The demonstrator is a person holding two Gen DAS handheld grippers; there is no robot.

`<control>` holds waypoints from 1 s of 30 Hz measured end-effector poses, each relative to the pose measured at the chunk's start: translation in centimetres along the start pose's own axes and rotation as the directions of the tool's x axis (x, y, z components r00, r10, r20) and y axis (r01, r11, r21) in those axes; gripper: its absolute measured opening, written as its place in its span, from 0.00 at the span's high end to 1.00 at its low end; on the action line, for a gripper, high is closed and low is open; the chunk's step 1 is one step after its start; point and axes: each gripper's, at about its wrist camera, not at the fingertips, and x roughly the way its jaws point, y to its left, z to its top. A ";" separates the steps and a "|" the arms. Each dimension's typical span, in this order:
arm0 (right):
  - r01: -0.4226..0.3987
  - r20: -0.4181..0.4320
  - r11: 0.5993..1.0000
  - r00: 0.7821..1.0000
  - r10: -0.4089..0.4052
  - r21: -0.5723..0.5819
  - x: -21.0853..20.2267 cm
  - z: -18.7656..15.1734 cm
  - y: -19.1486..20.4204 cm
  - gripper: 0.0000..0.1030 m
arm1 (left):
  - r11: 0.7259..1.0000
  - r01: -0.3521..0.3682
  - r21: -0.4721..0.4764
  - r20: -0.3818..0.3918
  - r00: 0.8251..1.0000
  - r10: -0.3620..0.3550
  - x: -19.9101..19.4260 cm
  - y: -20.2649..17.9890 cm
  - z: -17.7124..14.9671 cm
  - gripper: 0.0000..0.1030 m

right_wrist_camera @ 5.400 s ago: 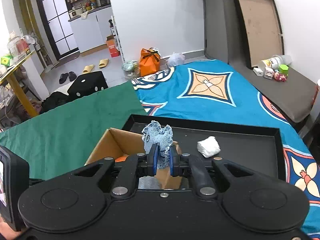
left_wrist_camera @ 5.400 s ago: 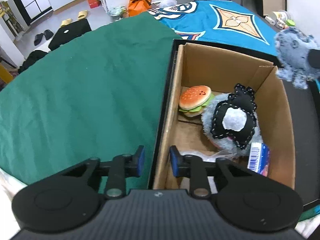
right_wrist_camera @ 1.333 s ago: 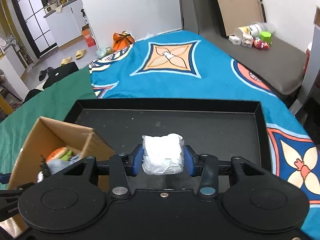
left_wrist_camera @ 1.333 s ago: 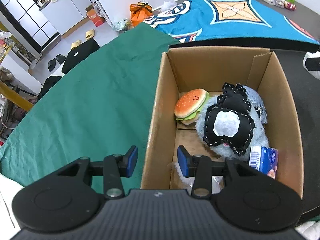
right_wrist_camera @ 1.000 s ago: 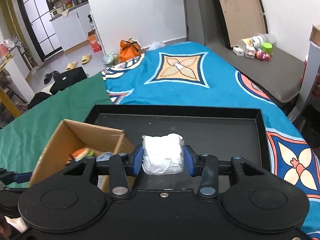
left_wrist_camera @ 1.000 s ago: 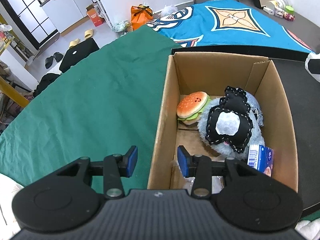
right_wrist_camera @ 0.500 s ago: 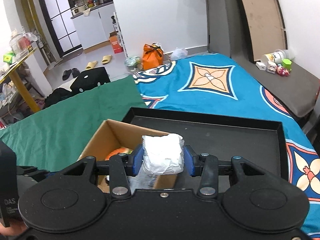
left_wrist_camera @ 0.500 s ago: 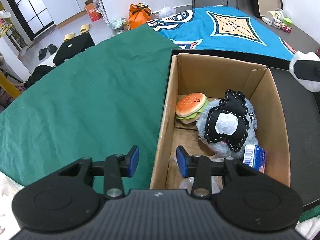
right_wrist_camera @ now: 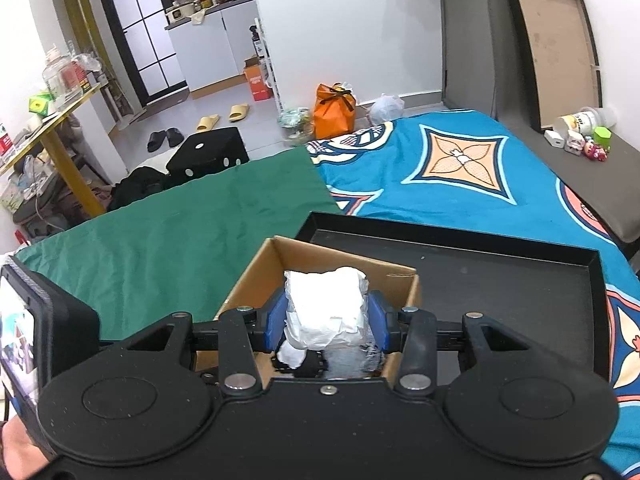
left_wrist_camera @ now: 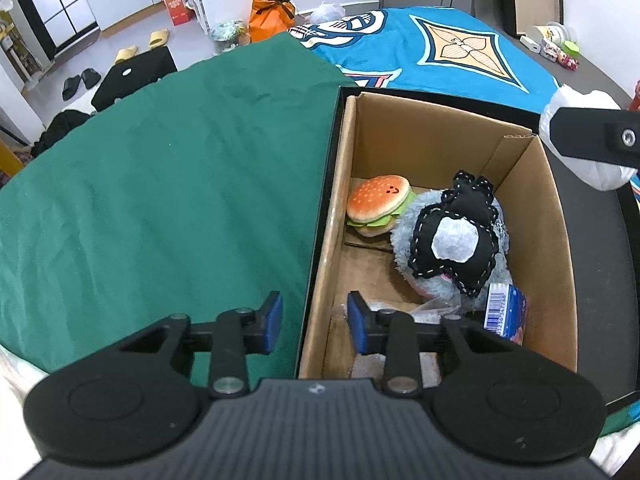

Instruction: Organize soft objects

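Note:
A cardboard box (left_wrist_camera: 560, 264) stands in the left end of a black tray (right_wrist_camera: 520, 280). It holds a burger plush (left_wrist_camera: 378, 204), a grey plush (left_wrist_camera: 400, 236) under a black-and-white felt toy (left_wrist_camera: 452, 240), a blue packet (left_wrist_camera: 504, 312) and clear plastic. My left gripper (left_wrist_camera: 314, 322) straddles the box's left wall near the front corner. Its jaws are closing, and gaps still show between the pads and the cardboard. My right gripper (right_wrist_camera: 326, 320) is shut on a white crumpled wad (right_wrist_camera: 326, 308) and hangs over the box (right_wrist_camera: 320, 260). The left wrist view shows that wad (left_wrist_camera: 580, 160) at the box's far right corner.
A green cloth (left_wrist_camera: 160, 180) covers the surface left of the tray, and a blue patterned blanket (right_wrist_camera: 460, 168) lies beyond it. A black stool (right_wrist_camera: 208, 156), slippers and an orange bag (right_wrist_camera: 334, 110) are on the floor behind. Small items sit on a grey bench (right_wrist_camera: 580, 140) at right.
My right gripper has carried the white wad left from above the tray to above the box. The left gripper's jaws have narrowed around the box wall.

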 end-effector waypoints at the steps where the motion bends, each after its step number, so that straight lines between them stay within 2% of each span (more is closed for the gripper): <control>1: -0.001 -0.002 1.000 1.000 0.001 0.000 0.0 0.1 0.2 0.59 | 1.000 0.005 -0.008 -0.001 1.000 -0.005 0.1 0.2 0.0 0.73; 8: -0.020 -0.005 1.000 1.000 0.020 -0.001 0.0 0.4 1.7 0.59 | 0.998 0.052 -0.027 -0.015 0.999 -0.052 0.4 0.7 0.0 0.90; 16: -0.045 -0.023 0.999 0.999 0.045 -0.002 0.0 0.4 2.5 0.50 | 0.995 0.093 -0.048 -0.007 0.996 -0.094 0.0 1.2 -0.3 0.90; 30: 0.018 -0.039 0.998 0.999 -0.015 0.059 -1.7 -1.6 -0.9 0.50 | 0.998 0.058 -0.031 0.018 0.998 -0.058 -1.1 0.2 0.0 0.90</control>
